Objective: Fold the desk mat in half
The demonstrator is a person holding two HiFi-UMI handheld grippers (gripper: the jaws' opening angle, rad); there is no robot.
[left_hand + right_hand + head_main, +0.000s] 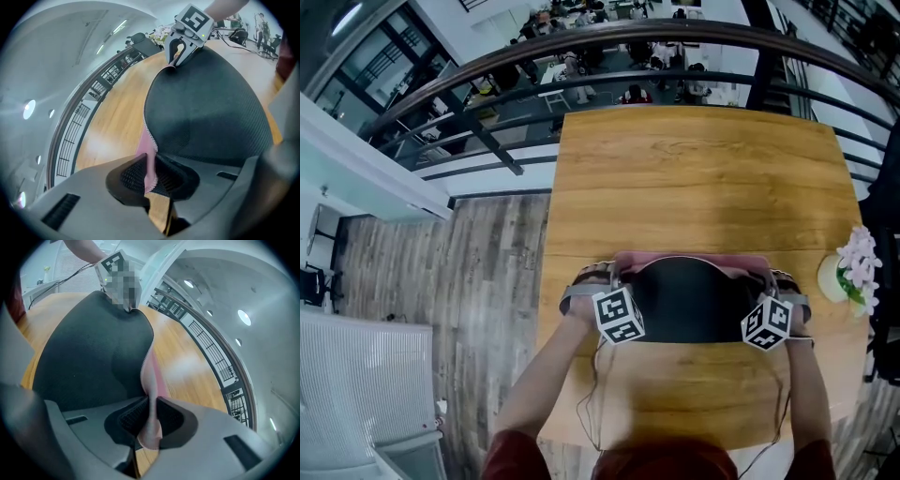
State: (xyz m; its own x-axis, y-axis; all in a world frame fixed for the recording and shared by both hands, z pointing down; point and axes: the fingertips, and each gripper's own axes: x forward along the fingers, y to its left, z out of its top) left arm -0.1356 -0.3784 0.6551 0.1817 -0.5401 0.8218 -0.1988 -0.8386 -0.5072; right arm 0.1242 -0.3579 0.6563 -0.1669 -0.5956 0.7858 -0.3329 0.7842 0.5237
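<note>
The desk mat (692, 300), pink on one face and black mesh on the other, lies across the wooden table (694, 178) with its near half lifted and bowed so the black underside shows. My left gripper (602, 281) is shut on the mat's left corner, and the pink edge (149, 164) sits pinched between the jaws. At the mat's right corner my right gripper (780, 286) is shut too, with the pink edge (151, 420) clamped in it. The black underside (211, 117) arches between both grippers; the right gripper (180, 51) shows across it in the left gripper view. In the right gripper view the underside (89, 357) fills the left side.
A small pot of pale pink flowers (855, 274) stands at the table's right edge, close to the mat's right end. Beyond the table's far edge runs a dark railing (581, 56) over a drop to a lower floor. Wood floor (441, 281) lies left of the table.
</note>
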